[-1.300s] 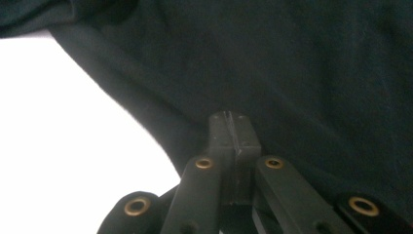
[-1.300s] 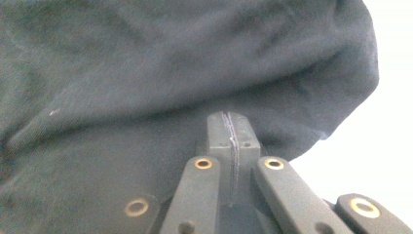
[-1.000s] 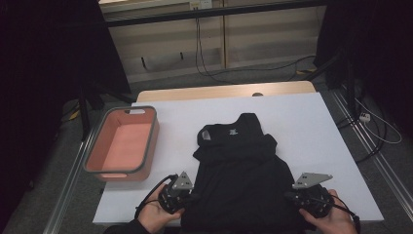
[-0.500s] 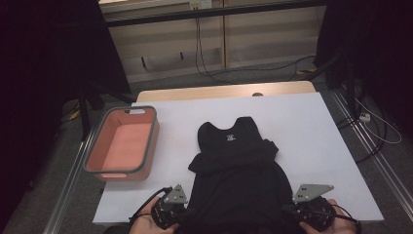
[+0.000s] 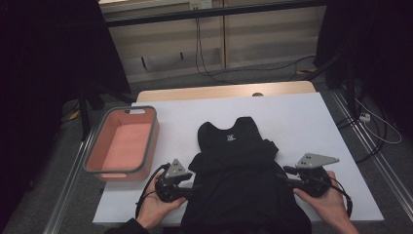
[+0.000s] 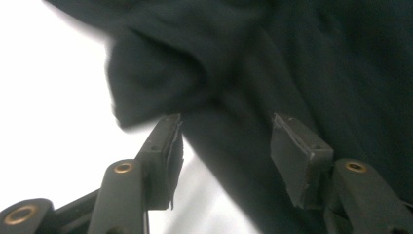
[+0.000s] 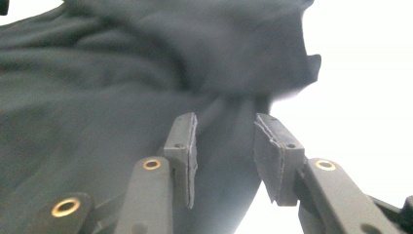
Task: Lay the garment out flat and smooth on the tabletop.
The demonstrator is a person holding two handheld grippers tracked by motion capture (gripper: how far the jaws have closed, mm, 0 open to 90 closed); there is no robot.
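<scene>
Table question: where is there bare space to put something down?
Bare white table lies right of the black shirt, and a far strip runs beyond its collar. The pink bin takes the left side; the near edge is crowded by both grippers and hands.

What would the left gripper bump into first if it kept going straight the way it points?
Probably the black shirt: the left gripper has just been opening, with the shirt's side edge already between its jaws.

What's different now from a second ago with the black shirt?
Both grippers have just been opening their jaws, letting go of the black shirt. The left gripper and right gripper have cloth between the open jaws, unpinched. The shirt slid toward the person. The pink bin and white table stayed put.
</scene>
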